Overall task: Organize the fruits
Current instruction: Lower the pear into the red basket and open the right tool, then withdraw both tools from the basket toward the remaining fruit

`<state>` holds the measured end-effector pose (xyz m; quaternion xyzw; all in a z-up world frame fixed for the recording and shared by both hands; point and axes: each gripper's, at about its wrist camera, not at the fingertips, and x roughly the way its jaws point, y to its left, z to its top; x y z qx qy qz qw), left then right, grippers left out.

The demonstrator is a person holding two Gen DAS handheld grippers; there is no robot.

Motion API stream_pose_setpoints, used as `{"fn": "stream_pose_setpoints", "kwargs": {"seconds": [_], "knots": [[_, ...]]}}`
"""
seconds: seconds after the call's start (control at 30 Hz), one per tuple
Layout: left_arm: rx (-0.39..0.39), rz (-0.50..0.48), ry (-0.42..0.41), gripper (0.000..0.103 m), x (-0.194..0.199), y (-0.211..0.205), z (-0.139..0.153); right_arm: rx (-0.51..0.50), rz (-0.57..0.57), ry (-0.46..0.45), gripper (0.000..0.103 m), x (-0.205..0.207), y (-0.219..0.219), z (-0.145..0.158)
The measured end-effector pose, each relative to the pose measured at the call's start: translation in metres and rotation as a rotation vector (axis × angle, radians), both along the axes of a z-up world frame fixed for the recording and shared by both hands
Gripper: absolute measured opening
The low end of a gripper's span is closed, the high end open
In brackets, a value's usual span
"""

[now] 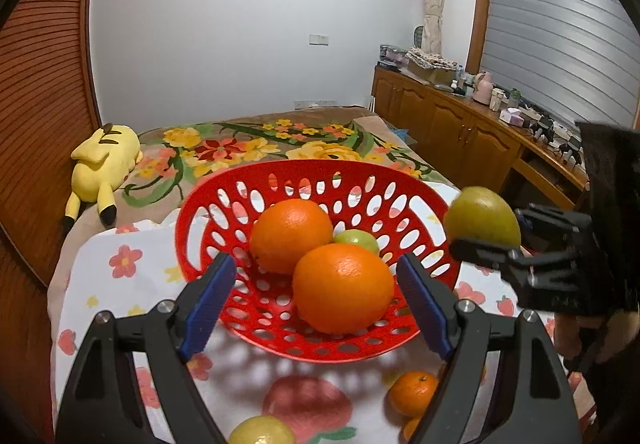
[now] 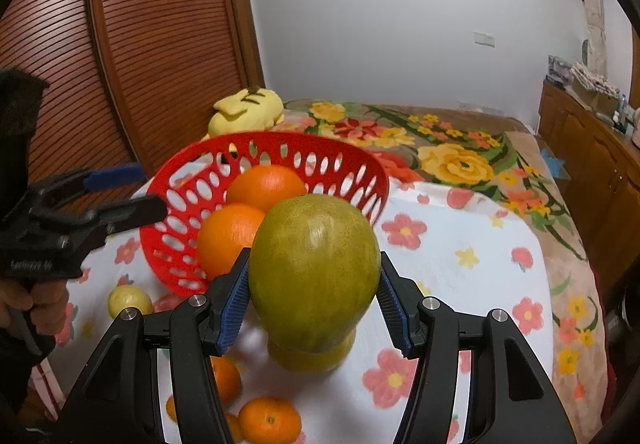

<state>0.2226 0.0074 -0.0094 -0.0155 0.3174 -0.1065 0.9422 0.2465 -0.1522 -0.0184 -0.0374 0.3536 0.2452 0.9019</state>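
We see the red basket [image 1: 316, 260] standing on the flowered cloth [image 1: 120, 284] that covers the bed, toward the cloth's far edge. It contains two oranges [image 1: 344, 288] and a small green fruit [image 1: 358, 240] behind them. The left gripper [image 1: 316, 296] hovers before the basket's near rim with its jaws released, nothing between the pads. The right gripper [image 2: 314, 304] is clenched on a green pear [image 2: 316, 272], both blue pads pressing its sides, held at the basket's right side above the cloth.

Loose fruit lies on the cloth near its front edge: a tangerine [image 1: 414, 392], a yellow-green fruit [image 1: 262, 430], and further pieces partly hidden behind the gripper fingers. A yellow plush toy [image 1: 102, 168] lies at the bed's far left, against the slatted wooden door [image 2: 160, 44].

The right wrist view alone shows a yellow fruit [image 2: 312, 358] directly under the pear, plus a hand [image 2: 32, 304] on the left gripper's handle. The left wrist view alone shows the cluttered wooden cabinet [image 1: 460, 124] along the right wall.
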Motion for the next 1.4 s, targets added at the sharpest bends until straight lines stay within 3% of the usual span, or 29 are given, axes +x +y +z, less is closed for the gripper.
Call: {"fn": "stream_pose_setpoints", "kwargs": {"seconds": [0.33,0.8,0.9,1.17,1.4], "knots": [[0.004,0.010,-0.009,0.083,-0.010,0.013,-0.001,-0.046,0.023,-0.002,0.060,0.026,0.024,0.002],[0.006,0.022,0.000,0.083,-0.017,0.024,-0.009,-0.156,0.023,0.025,0.060,0.056,0.049,-0.021],[0.005,0.022,0.005,0.083,-0.017,0.025,-0.012,-0.132,0.020,0.023,0.060,0.058,0.046,-0.018],[0.003,0.017,0.012,0.083,-0.023,0.027,-0.017,-0.106,0.023,-0.020,0.060,0.048,0.042,0.005],[-0.006,0.004,0.002,0.083,-0.042,0.027,-0.024,-0.059,0.016,-0.053,0.060,0.007,0.022,0.012]]}}
